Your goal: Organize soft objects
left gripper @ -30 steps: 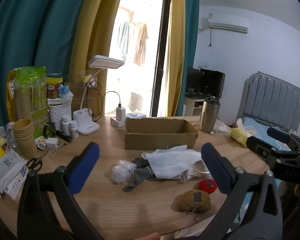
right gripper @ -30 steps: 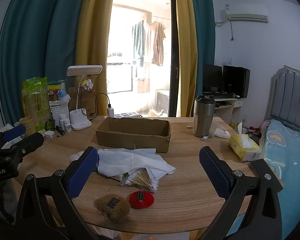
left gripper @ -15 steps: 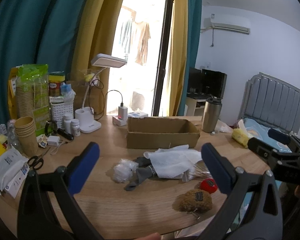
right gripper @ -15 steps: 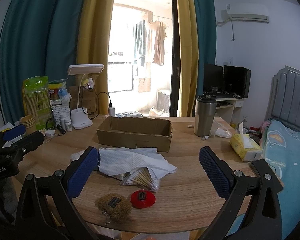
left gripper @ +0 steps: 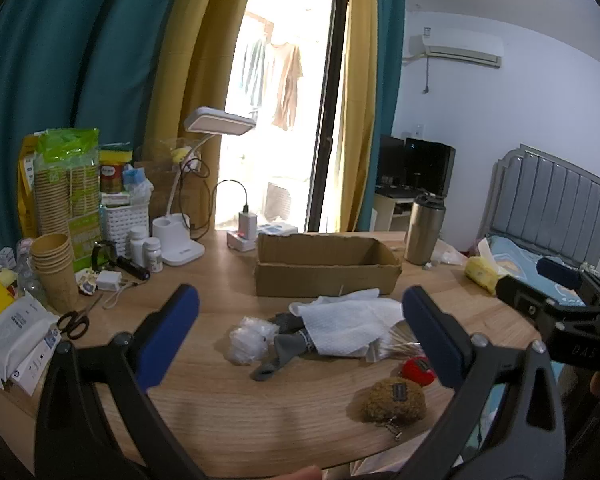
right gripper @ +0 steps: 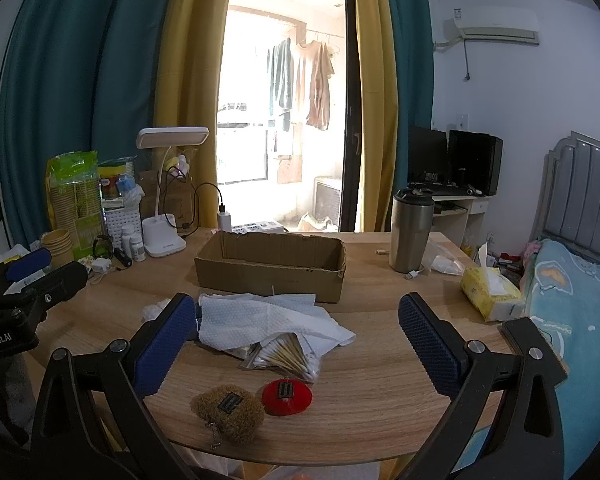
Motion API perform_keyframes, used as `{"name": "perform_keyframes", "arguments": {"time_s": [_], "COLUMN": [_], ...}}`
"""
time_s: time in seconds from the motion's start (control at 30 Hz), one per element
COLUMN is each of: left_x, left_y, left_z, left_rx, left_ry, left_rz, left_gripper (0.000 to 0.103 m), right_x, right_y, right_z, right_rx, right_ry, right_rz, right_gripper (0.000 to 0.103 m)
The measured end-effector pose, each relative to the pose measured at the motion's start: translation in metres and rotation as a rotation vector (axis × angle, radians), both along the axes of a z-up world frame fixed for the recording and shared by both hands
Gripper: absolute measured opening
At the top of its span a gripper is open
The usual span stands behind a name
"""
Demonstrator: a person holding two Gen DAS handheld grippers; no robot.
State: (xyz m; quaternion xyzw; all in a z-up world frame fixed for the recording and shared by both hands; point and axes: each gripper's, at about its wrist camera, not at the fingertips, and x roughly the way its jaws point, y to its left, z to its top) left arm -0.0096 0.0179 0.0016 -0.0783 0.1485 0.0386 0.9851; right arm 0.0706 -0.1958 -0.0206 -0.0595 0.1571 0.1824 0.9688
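Observation:
An open cardboard box (left gripper: 324,264) (right gripper: 270,266) stands mid-table. In front of it lie a white cloth (left gripper: 348,326) (right gripper: 260,318), a grey sock (left gripper: 286,350), a crumpled clear bag (left gripper: 248,338), a bag of cotton swabs (right gripper: 286,356), a brown plush pouch (left gripper: 394,400) (right gripper: 228,406) and a red pouch (left gripper: 418,370) (right gripper: 286,396). My left gripper (left gripper: 300,332) is open and empty, above the table short of the pile. My right gripper (right gripper: 298,338) is open and empty, over the swabs. Each gripper shows in the other's view, the right (left gripper: 556,304) and the left (right gripper: 24,292).
A steel tumbler (right gripper: 412,230) and a yellow tissue pack (right gripper: 492,292) stand at the right. A desk lamp (left gripper: 184,240), paper cups (left gripper: 56,264), bottles, scissors (left gripper: 76,320) and wipes packs (left gripper: 16,340) crowd the left. A bed (right gripper: 580,312) lies right of the table.
Both grippers have risen or tilted slightly, so the table items sit a little lower in view. Nothing was grasped or moved.

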Motion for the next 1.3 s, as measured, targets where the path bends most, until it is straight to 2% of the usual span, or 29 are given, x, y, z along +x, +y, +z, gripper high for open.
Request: {"name": "perform_keyframes", "arguments": {"time_s": [0.5,0.67,0.83,1.03,1.17,1.3], "left_x": [0.0,0.004,0.013,0.021,0.026,0.031], "left_y": [0.006,0.009,0.01,0.011,0.014,0.02], "left_z": [-0.008,-0.019,-0.032,-0.049,-0.061,-0.07], "left_rx": [-0.012,-0.029,-0.043,-0.053,-0.066,-0.076], "left_ry": [0.016,0.05,0.092,0.138,0.174,0.198], "left_rz": [0.009,0.005,-0.005,-0.004,-0.002,0.003], "left_gripper": [0.103,0.103,0.103,0.103,0.103,0.103], "right_x": [0.002,0.012,0.023,0.032,0.035,0.035], "right_y": [0.005,0.005,0.018,0.038,0.05,0.061], "right_z": [-0.013,-0.025,-0.049,-0.081,-0.095,-0.107], "right_rx": [-0.009,-0.025,-0.074,-0.131,-0.162,-0.185], "right_ry": [0.028,0.083,0.166,0.258,0.31,0.349], "right_rz": [0.001,-0.013,0.031,0.091,0.126,0.159], "right_gripper": [0.103,0.103,0.103,0.092,0.08,0.08]}}
